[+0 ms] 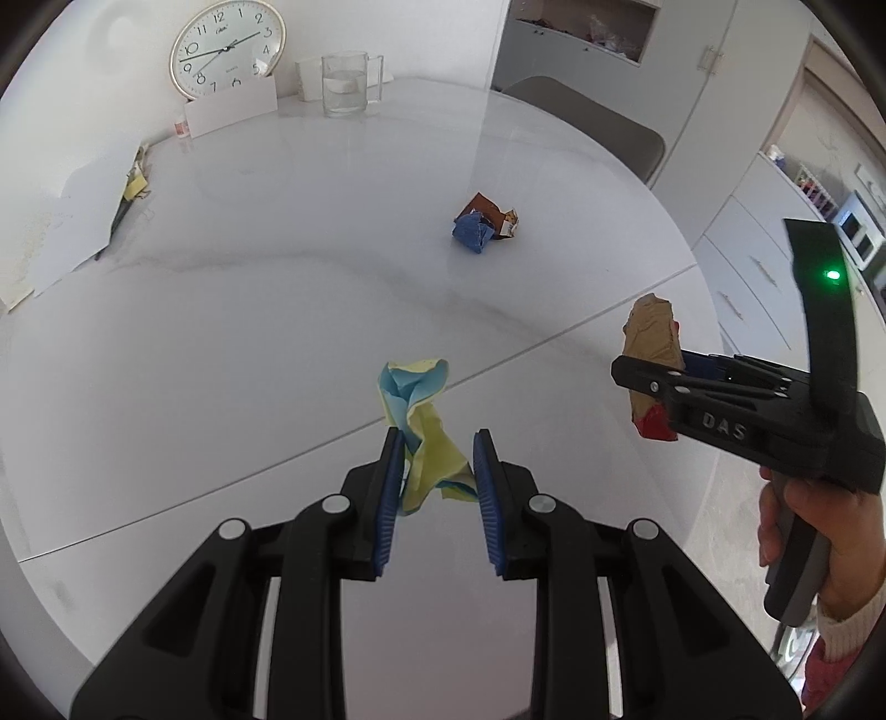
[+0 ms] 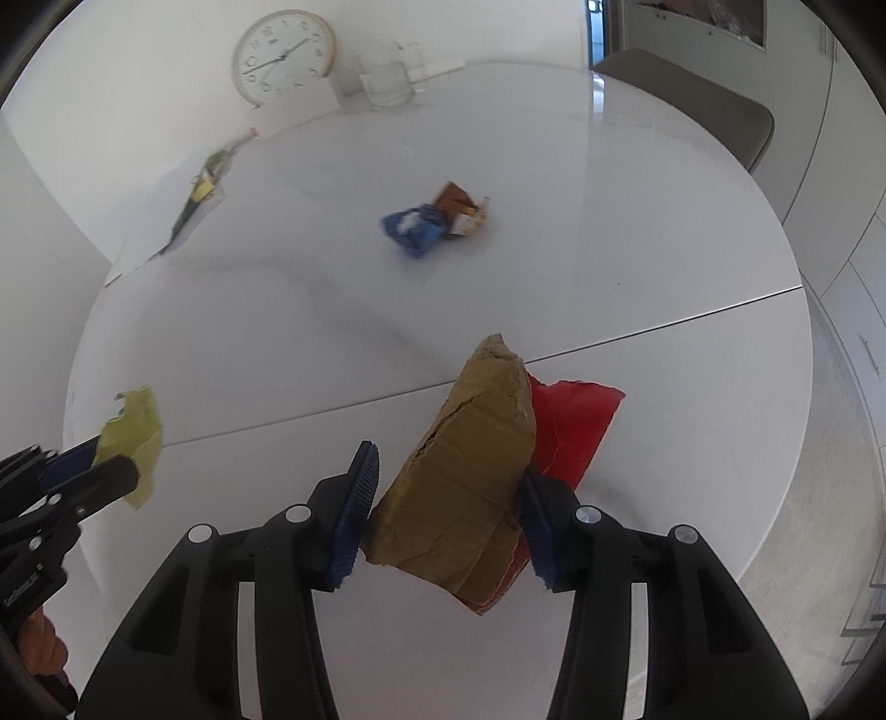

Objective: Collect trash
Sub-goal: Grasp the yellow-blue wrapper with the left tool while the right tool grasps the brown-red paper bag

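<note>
Between the left tool's [image 1: 437, 476] pads sits a crumpled paper [image 1: 423, 426], held above the desk [image 1: 277, 310]. To its right, the right tool [image 2: 443, 509] holds a cardboard scrap [image 2: 470, 471]. Ahead of both, two wrappers [image 1: 483, 224] lie together mid-desk. Beyond them a glass [image 1: 344, 83] and a clock [image 1: 227, 50] stand at the far edge.

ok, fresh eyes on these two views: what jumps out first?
Both hand-held grippers hold trash above the white table. The left hand-held gripper pinches a crumpled yellow-and-blue paper, and the right hand-held gripper clamps a brown cardboard scrap with red wrapper. Mid-table, one more blue-and-brown wrapper wad lies uncollected, with a wall clock leaning at the far edge.
</note>
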